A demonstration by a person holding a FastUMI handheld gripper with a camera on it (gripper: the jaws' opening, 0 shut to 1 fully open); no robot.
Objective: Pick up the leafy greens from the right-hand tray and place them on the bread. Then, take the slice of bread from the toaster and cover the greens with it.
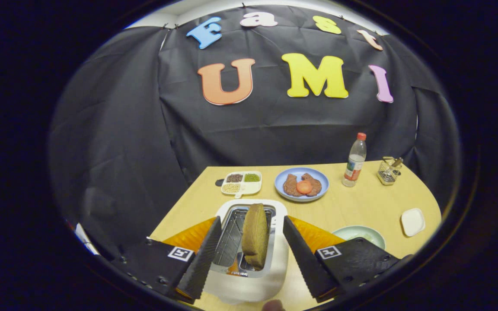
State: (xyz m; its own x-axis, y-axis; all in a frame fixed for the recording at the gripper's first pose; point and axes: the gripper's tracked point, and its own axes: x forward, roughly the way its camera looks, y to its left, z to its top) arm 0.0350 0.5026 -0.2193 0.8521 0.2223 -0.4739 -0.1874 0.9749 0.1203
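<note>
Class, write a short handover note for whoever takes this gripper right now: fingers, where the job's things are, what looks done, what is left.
Gripper: open, fingers spread either side of the white toaster, touching nothing.
Brown slice of bread: standing in the toaster's slot, between the fingers, not yet gripped.
Pale green bowl: on the wooden table beside the right finger; its contents are too unclear to call.
Blue plate: beyond the toaster, holding brown pieces with a red tomato slice on top.
Done: I cannot confirm that the greens are placed.
Left: close on the slice, lift it out, cover the greens.
</note>
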